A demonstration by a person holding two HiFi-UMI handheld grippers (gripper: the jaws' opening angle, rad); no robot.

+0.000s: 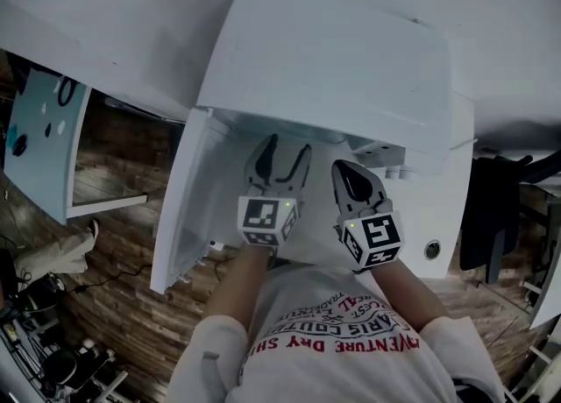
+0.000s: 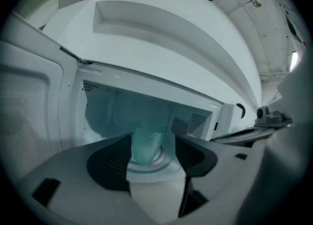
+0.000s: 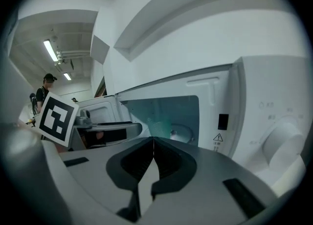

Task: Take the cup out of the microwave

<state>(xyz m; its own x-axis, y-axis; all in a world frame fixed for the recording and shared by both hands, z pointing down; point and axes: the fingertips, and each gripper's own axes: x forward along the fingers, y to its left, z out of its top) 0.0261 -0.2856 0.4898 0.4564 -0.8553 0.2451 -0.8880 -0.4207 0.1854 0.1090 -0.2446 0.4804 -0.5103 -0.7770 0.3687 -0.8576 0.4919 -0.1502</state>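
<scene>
A translucent, textured cup (image 2: 146, 145) stands upright on the glass turntable (image 2: 159, 164) inside the open white microwave (image 1: 324, 60). My left gripper (image 1: 287, 149) is open at the oven's mouth and points in at the cup. In the left gripper view the cup shows in the gap of that gripper (image 2: 151, 137), and neither pad touches it. My right gripper (image 1: 344, 170) is shut on nothing just to the right, in front of the opening. In the right gripper view the closed jaws of this gripper (image 3: 153, 140) hide part of the cup (image 3: 159, 127).
The microwave door (image 1: 188, 200) hangs open at the left, close beside my left gripper. The control panel with its round knob (image 3: 281, 138) is at the right of the cavity. A white shelf or cabinet underside (image 2: 186, 33) sits right above the oven. People stand far off (image 3: 44, 92).
</scene>
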